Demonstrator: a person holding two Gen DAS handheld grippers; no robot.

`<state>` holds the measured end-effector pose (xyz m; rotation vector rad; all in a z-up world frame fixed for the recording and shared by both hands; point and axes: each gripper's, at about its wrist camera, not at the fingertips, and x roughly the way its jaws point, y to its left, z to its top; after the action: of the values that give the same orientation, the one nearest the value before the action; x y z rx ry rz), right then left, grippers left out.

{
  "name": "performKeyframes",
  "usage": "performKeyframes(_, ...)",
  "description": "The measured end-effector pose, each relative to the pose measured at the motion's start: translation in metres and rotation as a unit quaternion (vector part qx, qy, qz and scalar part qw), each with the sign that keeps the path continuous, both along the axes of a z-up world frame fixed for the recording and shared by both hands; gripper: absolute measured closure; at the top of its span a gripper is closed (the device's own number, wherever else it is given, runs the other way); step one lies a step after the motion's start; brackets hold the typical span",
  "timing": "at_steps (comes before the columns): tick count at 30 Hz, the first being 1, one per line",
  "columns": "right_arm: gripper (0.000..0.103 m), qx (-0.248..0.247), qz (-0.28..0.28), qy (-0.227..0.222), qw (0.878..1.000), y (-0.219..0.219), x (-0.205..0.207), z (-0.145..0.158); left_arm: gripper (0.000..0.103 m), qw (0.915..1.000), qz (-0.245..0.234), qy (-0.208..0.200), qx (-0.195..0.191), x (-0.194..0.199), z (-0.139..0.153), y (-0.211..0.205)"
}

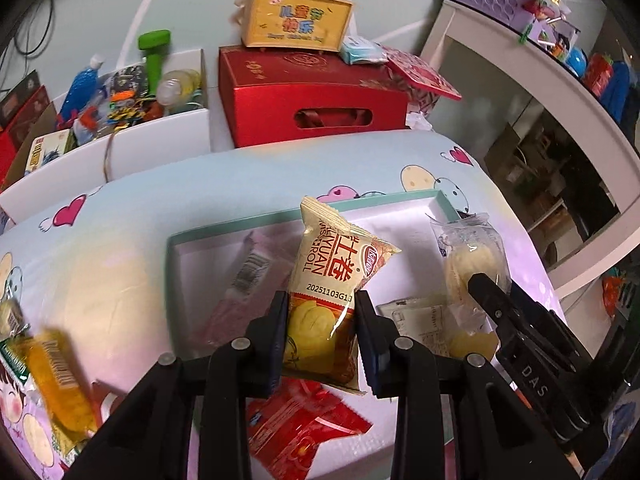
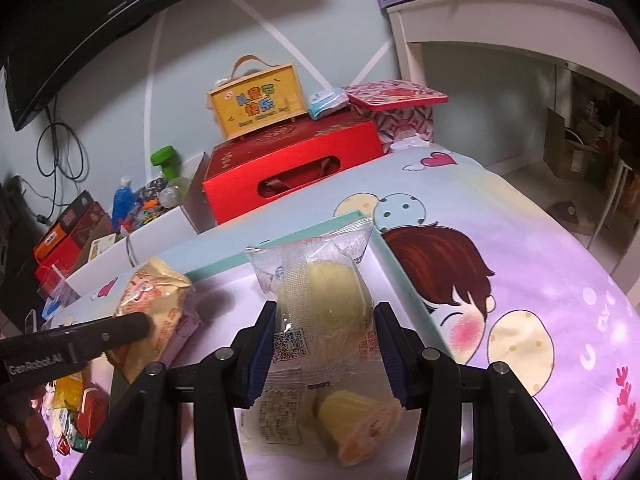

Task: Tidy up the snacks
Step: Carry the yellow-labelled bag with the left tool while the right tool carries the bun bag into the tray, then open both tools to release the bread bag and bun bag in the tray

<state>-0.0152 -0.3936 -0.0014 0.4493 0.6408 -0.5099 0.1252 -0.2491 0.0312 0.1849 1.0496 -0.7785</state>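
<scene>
A bed (image 1: 200, 200) covered by a cartoon-print sheet fills the lower part of both views, and on it lies a shallow teal-rimmed box (image 1: 400, 196) with a white floor. Behind the bed a large red gift box (image 1: 312, 92) stands with a yellow handled case (image 1: 296, 16) on top of it, beside a white bin (image 1: 152, 144) crowded with bottles and toys. Inside the teal-rimmed box lie a pink packet (image 1: 248, 276), a red packet (image 1: 304, 428) at the near edge, and a jelly cup (image 2: 352, 424) on a pale flat packet. The left claw (image 1: 320, 332) is closed on a yellow egg-roll packet (image 1: 332, 280), its pads pressing both sides, holding it upright above the box. The right claw (image 2: 326, 352) clamps a clear-wrapped round cake (image 2: 320, 296) above the right end of the same box. On the sheet left of the box, an orange packet (image 1: 60, 380) lies loose.
</scene>
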Motion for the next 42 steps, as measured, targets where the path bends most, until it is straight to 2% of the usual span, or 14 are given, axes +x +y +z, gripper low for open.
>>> performKeyframes(4, 0.052, 0.004, -0.004, 0.002, 1.000, -0.003, -0.001, -0.001, 0.068, 1.0000, -0.005, 0.001, 0.002, -0.003, -0.001, -0.007)
performKeyframes(5, 0.051, 0.004, -0.004, 0.004, 1.000, -0.003, -0.001, -0.001, 0.061, 1.0000, -0.006, 0.002, 0.002, -0.003, -0.001, -0.007)
performKeyframes(6, 0.050, 0.004, -0.003, 0.005, 1.000, -0.003, 0.000, 0.000, 0.046, 1.0000, -0.006, 0.001, 0.002, -0.004, 0.000, -0.007)
performKeyframes(7, 0.050, 0.002, -0.003, 0.006, 1.000, -0.002, 0.000, 0.000, 0.041, 1.0000, -0.003, -0.001, 0.002, -0.004, 0.001, -0.007)
performKeyframes(13, 0.049, -0.006, 0.007, 0.013, 1.000, 0.003, 0.003, 0.005, 0.039, 0.9998, 0.012, -0.014, 0.002, -0.005, 0.012, 0.003)
performKeyframes(15, 0.048, -0.007, 0.008, 0.020, 1.000, 0.005, 0.004, 0.005, 0.034, 0.9996, 0.022, -0.018, 0.006, -0.003, 0.014, 0.008)
performKeyframes(18, 0.034, -0.007, 0.016, 0.027, 0.999, 0.008, 0.006, 0.005, 0.020, 0.9988, 0.039, -0.022, 0.017, 0.000, 0.013, 0.016)
performKeyframes(20, 0.027, -0.013, 0.021, 0.031, 0.999, 0.011, 0.008, 0.004, 0.018, 0.9979, 0.056, -0.023, 0.026, 0.004, 0.009, 0.023)
performKeyframes(23, 0.012, -0.014, 0.029, 0.037, 0.999, 0.013, 0.010, 0.003, 0.008, 0.9958, 0.077, -0.025, 0.041, 0.008, 0.002, 0.029)
performKeyframes(24, 0.004, -0.016, 0.031, 0.037, 0.999, 0.014, 0.011, 0.002, 0.007, 0.9949, 0.085, -0.028, 0.046, 0.009, 0.000, 0.032)
performKeyframes(25, 0.000, -0.017, 0.032, 0.037, 0.999, 0.015, 0.012, 0.001, 0.007, 0.9946, 0.088, -0.030, 0.047, 0.010, -0.001, 0.033)
performKeyframes(32, 0.000, -0.028, 0.046, 0.039, 0.998, 0.022, 0.015, -0.001, 0.006, 0.9917, 0.111, -0.032, 0.058, 0.012, -0.011, 0.048)
performKeyframes(42, 0.000, -0.013, 0.030, 0.033, 0.999, 0.017, 0.010, 0.001, 0.006, 0.9909, 0.116, -0.029, 0.061, 0.008, -0.008, 0.059)
